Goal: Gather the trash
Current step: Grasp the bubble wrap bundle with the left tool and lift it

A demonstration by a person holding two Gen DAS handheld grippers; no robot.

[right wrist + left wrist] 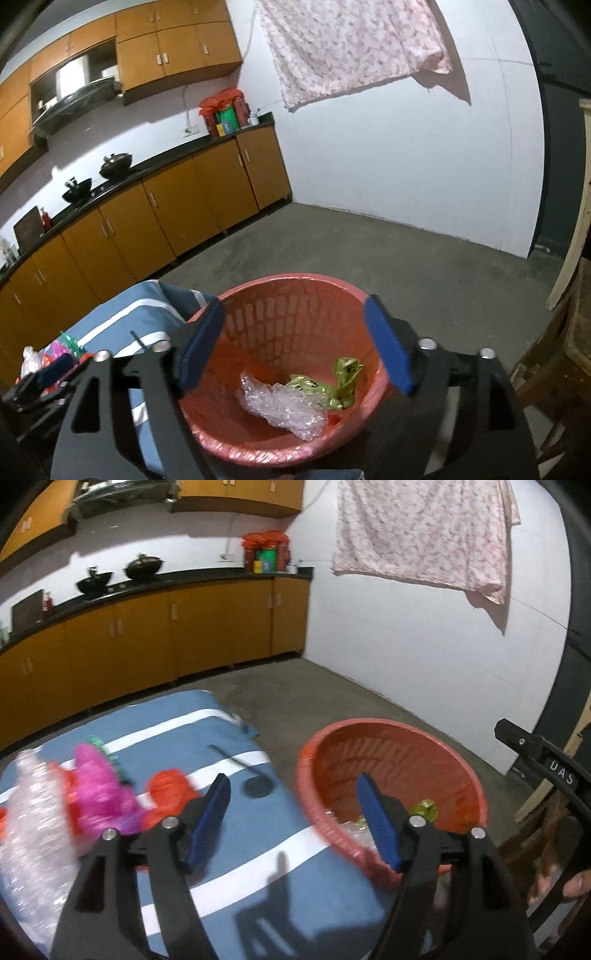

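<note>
A red plastic basket (pixel 295 306) stands at the edge of a blue striped cloth (pixel 236 849). Inside it lie a clear bubble-wrap piece (pixel 280 406) and a crumpled green-gold wrapper (pixel 332 384). My right gripper (pixel 295 347) is open and empty, just above the basket. My left gripper (pixel 295 812) is open and empty above the cloth, by the basket's (pixel 391 753) left rim. On the cloth to its left lie a pink wrapper (pixel 99 786), a red piece (pixel 166 790) and clear bubble wrap (pixel 33 830). The left gripper also shows in the right wrist view (pixel 55 365).
Orange kitchen cabinets (pixel 155 214) with a black counter run along the back. A pink floral cloth (pixel 351 44) hangs on the white wall. Bare concrete floor (pixel 369 251) lies beyond the basket. Wooden furniture (pixel 569 332) stands at the right.
</note>
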